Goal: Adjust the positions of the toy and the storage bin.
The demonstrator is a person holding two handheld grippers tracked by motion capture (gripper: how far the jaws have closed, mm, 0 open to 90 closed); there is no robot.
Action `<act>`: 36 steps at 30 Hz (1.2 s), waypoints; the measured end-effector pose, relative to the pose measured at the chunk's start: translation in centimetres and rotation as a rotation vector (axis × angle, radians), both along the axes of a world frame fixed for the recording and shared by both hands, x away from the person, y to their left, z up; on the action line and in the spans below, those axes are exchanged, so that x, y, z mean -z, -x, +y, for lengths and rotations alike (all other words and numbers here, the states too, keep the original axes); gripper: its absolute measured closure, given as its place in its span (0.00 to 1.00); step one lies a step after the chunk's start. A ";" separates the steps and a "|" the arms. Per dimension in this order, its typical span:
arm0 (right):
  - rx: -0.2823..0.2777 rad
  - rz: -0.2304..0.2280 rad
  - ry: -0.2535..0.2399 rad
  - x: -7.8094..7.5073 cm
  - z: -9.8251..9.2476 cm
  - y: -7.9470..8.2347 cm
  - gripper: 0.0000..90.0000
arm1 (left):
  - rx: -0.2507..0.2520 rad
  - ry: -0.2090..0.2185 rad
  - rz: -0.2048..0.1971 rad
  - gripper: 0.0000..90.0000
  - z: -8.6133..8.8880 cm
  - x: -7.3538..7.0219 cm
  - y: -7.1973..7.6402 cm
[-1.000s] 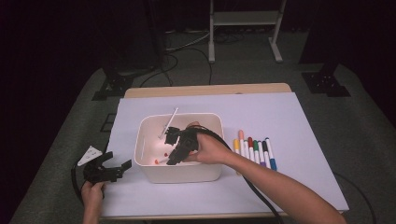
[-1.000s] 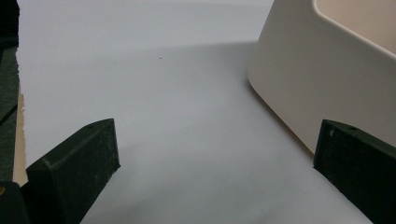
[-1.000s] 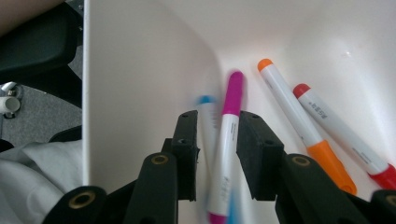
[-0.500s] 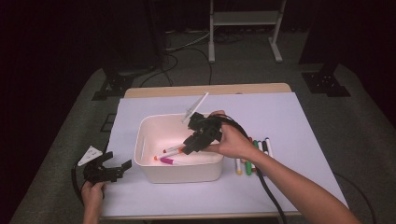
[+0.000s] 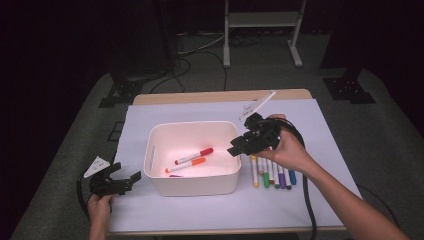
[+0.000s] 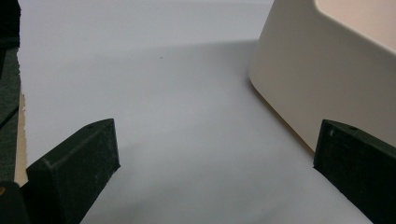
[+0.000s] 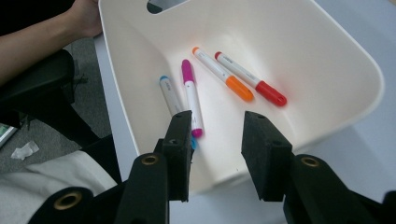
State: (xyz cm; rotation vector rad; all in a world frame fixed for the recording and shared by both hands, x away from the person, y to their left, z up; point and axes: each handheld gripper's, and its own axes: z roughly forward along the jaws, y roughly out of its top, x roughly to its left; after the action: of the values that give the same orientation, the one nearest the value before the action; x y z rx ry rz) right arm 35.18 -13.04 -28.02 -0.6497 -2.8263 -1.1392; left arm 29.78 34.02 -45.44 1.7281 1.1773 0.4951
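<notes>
A white bin (image 5: 192,185) stands mid-table; its outer wall shows in the left gripper view (image 6: 303,70) and its inside in the right gripper view (image 7: 355,60). In it lie a red marker (image 5: 195,155) (image 7: 247,79), an orange marker (image 5: 186,165) (image 7: 219,72), a pink marker (image 7: 190,93) and a blue marker (image 7: 170,95). My right gripper (image 5: 236,149) (image 7: 218,119) hovers at the bin's right rim. Its jaws have just been opening and nothing is between them. My left gripper (image 5: 126,173) (image 6: 219,135) rests open on the table left of the bin.
Several coloured markers (image 5: 272,172) lie in a row on the white paper (image 5: 165,110) right of the bin, under my right hand. A cable (image 5: 306,200) trails from the right gripper. A metal stand (image 5: 260,20) is beyond the table's far edge.
My right gripper has come up out of the bin and moved right to its right rim, with its jaws wider apart. The left gripper has stayed where it was.
</notes>
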 end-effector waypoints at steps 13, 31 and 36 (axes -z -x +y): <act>0.158 0.030 -0.016 3.0 -7.7 0.4 0.69 | -0.001 -0.005 0.002 0.00 0.0 0.0 0.0; 0.344 0.099 0.030 10.2 -14.2 0.0 0.69 | -0.003 -0.005 0.000 0.00 -0.1 0.0 0.0; 0.380 0.100 0.058 11.7 -15.1 -0.1 0.69 | -0.003 -0.005 -0.001 0.00 -0.1 0.0 0.0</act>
State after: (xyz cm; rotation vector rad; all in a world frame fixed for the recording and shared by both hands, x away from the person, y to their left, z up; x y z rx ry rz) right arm 35.24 -28.19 -39.74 -1.2517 -2.7311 -1.0303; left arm 29.79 33.95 -45.44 1.7302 1.1796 0.5011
